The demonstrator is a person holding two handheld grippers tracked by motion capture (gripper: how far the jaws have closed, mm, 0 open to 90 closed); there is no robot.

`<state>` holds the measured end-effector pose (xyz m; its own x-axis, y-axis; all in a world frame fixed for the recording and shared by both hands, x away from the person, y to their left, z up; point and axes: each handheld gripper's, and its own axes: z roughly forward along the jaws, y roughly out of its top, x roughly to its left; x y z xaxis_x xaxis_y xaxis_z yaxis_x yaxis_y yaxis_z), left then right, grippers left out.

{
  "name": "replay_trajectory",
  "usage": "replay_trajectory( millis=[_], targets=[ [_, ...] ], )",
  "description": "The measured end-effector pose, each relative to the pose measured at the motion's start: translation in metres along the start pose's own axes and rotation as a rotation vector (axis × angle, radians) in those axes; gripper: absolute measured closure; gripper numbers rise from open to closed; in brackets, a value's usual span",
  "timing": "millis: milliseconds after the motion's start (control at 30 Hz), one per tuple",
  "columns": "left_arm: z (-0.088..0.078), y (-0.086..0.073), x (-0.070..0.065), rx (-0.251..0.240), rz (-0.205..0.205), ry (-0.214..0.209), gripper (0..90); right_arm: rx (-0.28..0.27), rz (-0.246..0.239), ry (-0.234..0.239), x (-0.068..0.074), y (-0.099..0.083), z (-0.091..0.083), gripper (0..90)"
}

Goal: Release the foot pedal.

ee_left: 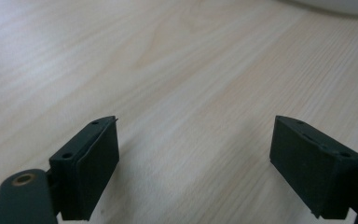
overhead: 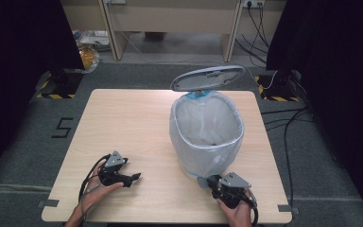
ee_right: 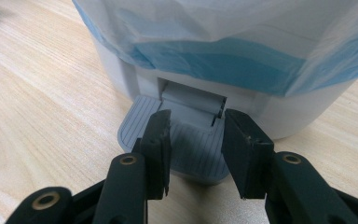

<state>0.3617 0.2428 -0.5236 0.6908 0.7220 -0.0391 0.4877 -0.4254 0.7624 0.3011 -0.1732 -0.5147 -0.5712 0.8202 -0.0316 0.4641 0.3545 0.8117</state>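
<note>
Your right gripper [ee_right: 193, 154], jaws part open and holding nothing, sits over the pedal [ee_right: 186, 149] of the lined bin [overhead: 207, 135], lid [overhead: 208, 78] up, at mid-table; left gripper [ee_left: 196, 163] idles wide open and empty; next, likely ease off the pedal gently.

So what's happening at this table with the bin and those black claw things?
A person holds a black two-jaw gripper in each hand at a light wooden table. The right gripper is over the grey ribbed foot pedal of a white pedal bin lined with a pale blue bag, jaws partly open. The bin's grey lid stands raised. The left gripper rests open over bare tabletop, holding nothing.
</note>
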Motion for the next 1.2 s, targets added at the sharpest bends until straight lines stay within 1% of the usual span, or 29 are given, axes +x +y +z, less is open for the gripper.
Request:
replay_trajectory(
  millis=[67,133,667,700,733,800,833,900,1000,1100,1200],
  targets=[
    [-0.0004,-0.0006,0.0002,0.005,-0.004,0.004,15.2,-0.001,-0.002,0.001,-0.0001,0.0,0.0001,61.9],
    [0.0002,-0.0008,0.0001,0.017,-0.009,0.021,14.9,-0.002,-0.002,-0.002,0.0004,0.0,0.0001,61.9],
    [0.0003,-0.0008,0.0002,0.017,-0.009,0.024,14.7,-0.002,-0.002,0.0,-0.0001,0.0004,-0.0004,61.8],
    [0.0003,-0.0008,0.0002,0.017,-0.01,0.024,14.7,-0.001,-0.002,0.0,-0.0001,0.0005,-0.0004,60.9],
    [0.0003,-0.0008,0.0002,0.017,-0.009,0.024,14.7,-0.003,-0.004,-0.007,-0.0001,0.0006,-0.0002,57.7],
    [0.0003,-0.0008,0.0002,0.017,-0.01,0.024,14.7,0.0,0.001,-0.015,0.0001,0.0009,-0.0006,57.5],
    [0.0003,-0.0008,0.0002,0.017,-0.01,0.025,14.7,0.006,0.008,-0.036,0.0002,0.0019,-0.001,52.0],
    [0.0003,-0.0008,0.0003,0.017,-0.011,0.025,14.7,-0.002,0.015,-0.031,-0.0011,0.0017,-0.0007,52.0],
    [0.0003,-0.0008,0.0003,0.017,-0.011,0.025,14.7,-0.012,0.047,-0.021,-0.002,0.0016,-0.0024,51.9],
    [0.0003,-0.0008,0.0003,0.017,-0.011,0.025,14.7,-0.023,0.055,-0.022,-0.0018,0.0019,-0.0035,51.8],
    [0.0003,-0.0008,0.0004,0.017,-0.011,0.025,14.8,-0.021,0.058,-0.024,-0.0016,0.0021,-0.004,51.0]
  ],
)
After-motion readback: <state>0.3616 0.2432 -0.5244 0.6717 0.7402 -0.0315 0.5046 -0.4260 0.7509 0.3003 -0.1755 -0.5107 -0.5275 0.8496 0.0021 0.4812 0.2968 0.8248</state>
